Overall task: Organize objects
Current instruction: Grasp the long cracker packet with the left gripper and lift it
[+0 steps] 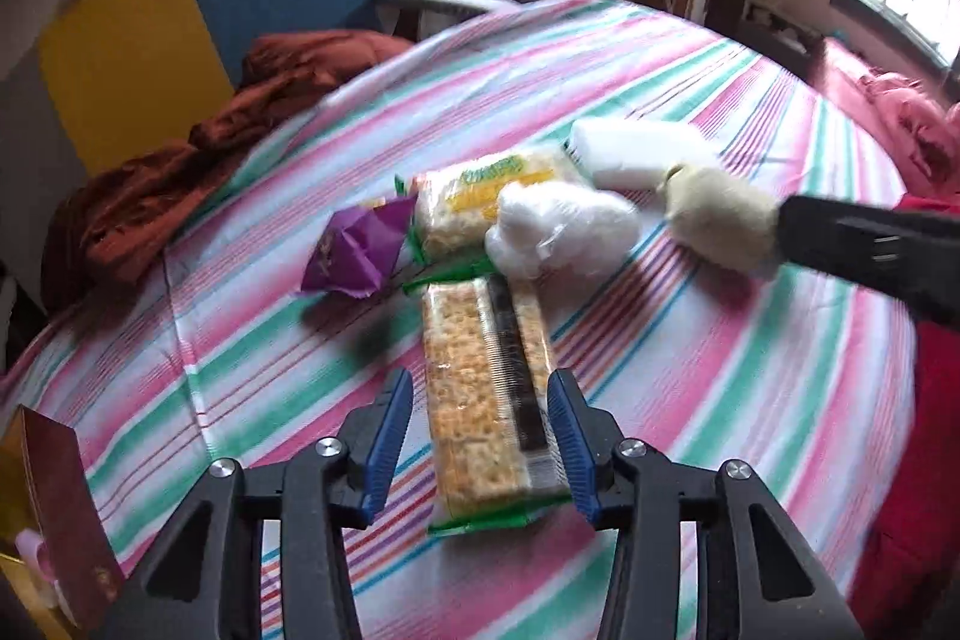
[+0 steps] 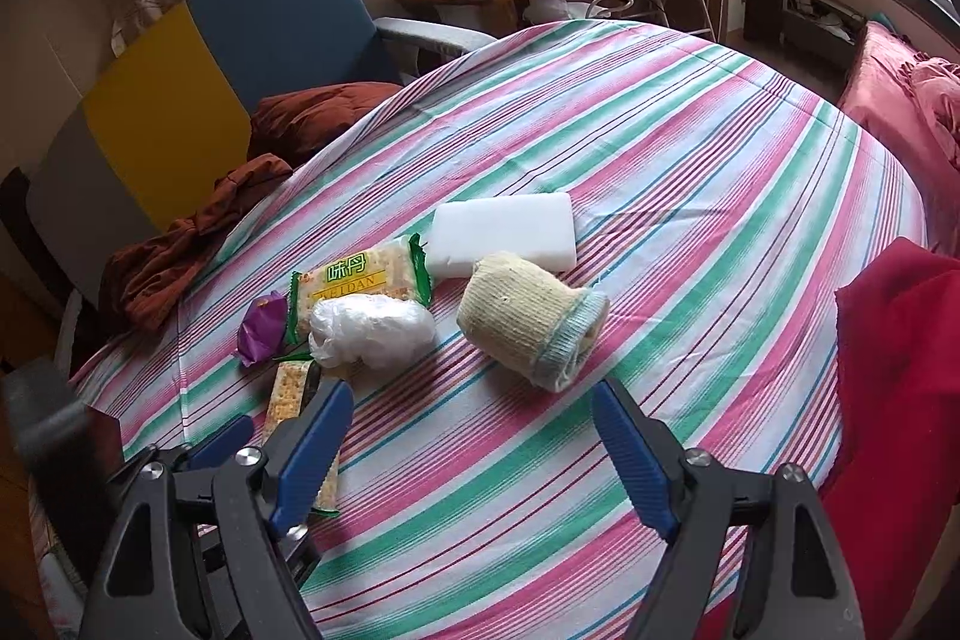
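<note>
The long cracker packet is seen lying flat on the striped cloth, straddled by the left gripper; its near end sits between the 2 blue pads. A sliver of cloth is seen between the left pad and the wrapper, while the right pad lies at the wrapper's edge; whether it presses cannot be told. This straddle is shown only in the left wrist view; in the right wrist view the packet is mostly hidden behind the right gripper, whose jaws stand wide apart with nothing between them.

Just beyond the left gripper lie a crumpled plastic bag, a second cracker packet and a purple wrapper, clustered and touching. Further off lies a white block. A rolled knit item lies just ahead of the right gripper.

Bare cloth is seen right of both grippers, up to a red fabric at the edge.
</note>
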